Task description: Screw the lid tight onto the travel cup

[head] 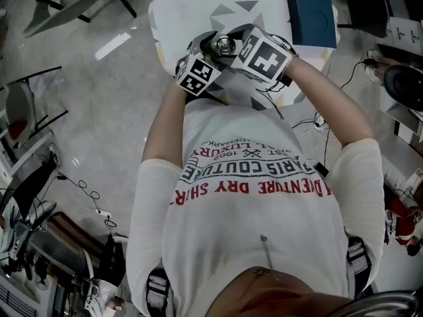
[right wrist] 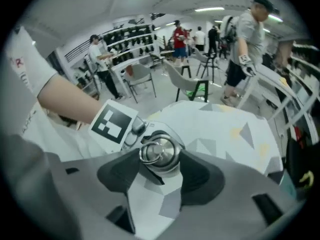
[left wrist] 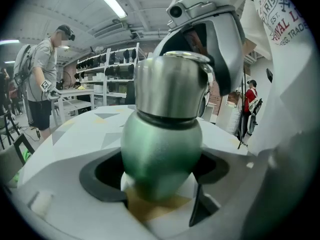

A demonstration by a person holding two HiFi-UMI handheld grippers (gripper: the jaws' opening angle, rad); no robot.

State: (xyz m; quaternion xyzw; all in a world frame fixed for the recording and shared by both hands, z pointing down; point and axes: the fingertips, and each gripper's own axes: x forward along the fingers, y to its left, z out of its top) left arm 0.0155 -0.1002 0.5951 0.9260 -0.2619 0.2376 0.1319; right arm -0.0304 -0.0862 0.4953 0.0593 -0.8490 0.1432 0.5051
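The travel cup's green body (left wrist: 160, 149) stands upright between the jaws of my left gripper (left wrist: 161, 176), which is shut on it low down. Its steel lid (left wrist: 170, 86) with a wire ring sits on top of the cup. My right gripper (right wrist: 160, 160) comes down from above, and its dark pads (right wrist: 200, 171) press on both sides of the lid (right wrist: 159, 153). In the head view both grippers meet over the lid (head: 225, 43), close in front of my chest, the left gripper (head: 206, 53) on the left and the right gripper (head: 239, 45) on the right.
A white table (head: 192, 8) with grey and yellow triangles lies under the cup. A dark blue box (head: 310, 15) lies at its far right corner. Chairs, shelves and several people stand in the room beyond the table.
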